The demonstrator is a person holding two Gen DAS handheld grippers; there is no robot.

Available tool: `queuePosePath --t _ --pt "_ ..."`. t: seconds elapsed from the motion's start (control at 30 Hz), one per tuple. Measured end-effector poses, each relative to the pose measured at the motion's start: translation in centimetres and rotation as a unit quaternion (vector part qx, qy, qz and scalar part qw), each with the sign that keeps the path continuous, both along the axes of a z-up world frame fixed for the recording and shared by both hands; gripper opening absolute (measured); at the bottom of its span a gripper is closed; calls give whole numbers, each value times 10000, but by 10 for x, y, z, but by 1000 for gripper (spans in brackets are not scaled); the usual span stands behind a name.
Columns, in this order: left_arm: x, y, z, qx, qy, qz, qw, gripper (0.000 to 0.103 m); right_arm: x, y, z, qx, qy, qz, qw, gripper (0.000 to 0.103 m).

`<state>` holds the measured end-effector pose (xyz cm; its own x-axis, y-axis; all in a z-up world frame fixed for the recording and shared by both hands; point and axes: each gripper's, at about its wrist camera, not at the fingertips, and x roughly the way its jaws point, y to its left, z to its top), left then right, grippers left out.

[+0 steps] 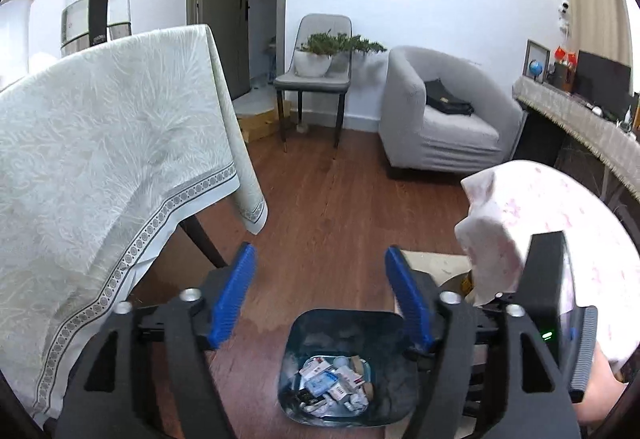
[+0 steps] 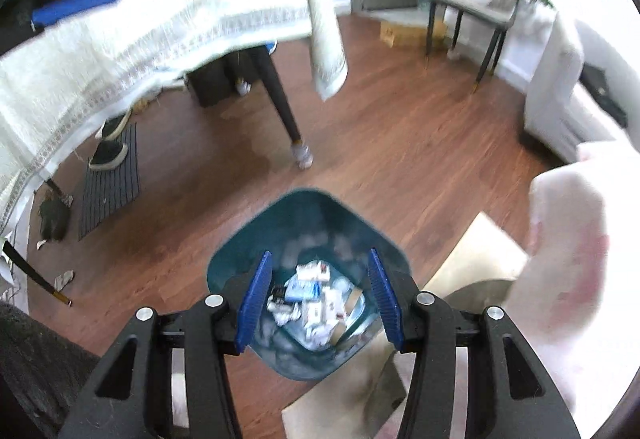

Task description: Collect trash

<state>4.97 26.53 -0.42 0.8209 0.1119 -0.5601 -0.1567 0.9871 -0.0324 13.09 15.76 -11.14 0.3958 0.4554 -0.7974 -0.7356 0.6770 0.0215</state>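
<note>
Trash (image 2: 312, 299) blurs inside bin (image 2: 240, 235); left tongs (image 1: 320, 299), right tongs (image 2: 318, 297) apart, empty.

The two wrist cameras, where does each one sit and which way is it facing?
Left wrist: on the left gripper, facing across the room and down; its open blue fingers frame the floor above the trash bin; a sleeve shows at right.
Right wrist: on the right gripper, tilted steeply down over the bin, fingers apart and empty.
Shared: bin, tablecloth, chair.
</note>
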Motion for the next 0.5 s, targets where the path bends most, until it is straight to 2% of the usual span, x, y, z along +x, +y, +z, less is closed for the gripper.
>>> queuePosePath --t 0.13,0.2,0.33,0.4,0.5 --pt "-15 -12 8 212 -163 51 9996 93 -14 -18 30 237 -407 -184 9987 52" --pt "-21 -16 8 215 -200 76 9995 95 -19 -29 41 361 -521 -308 9975 59" --pt "-30 -26 4 228 -214 82 9995 97 -29 -56 62 578 -841 -657 9926 72" --pt "-36 -34 5 311 -273 79 9991 98 -34 -67 68 606 -998 -753 9903 75" --pt "-42 -41 5 233 -349 9 9991 99 -38 -84 71 617 -1130 -942 9872 81"
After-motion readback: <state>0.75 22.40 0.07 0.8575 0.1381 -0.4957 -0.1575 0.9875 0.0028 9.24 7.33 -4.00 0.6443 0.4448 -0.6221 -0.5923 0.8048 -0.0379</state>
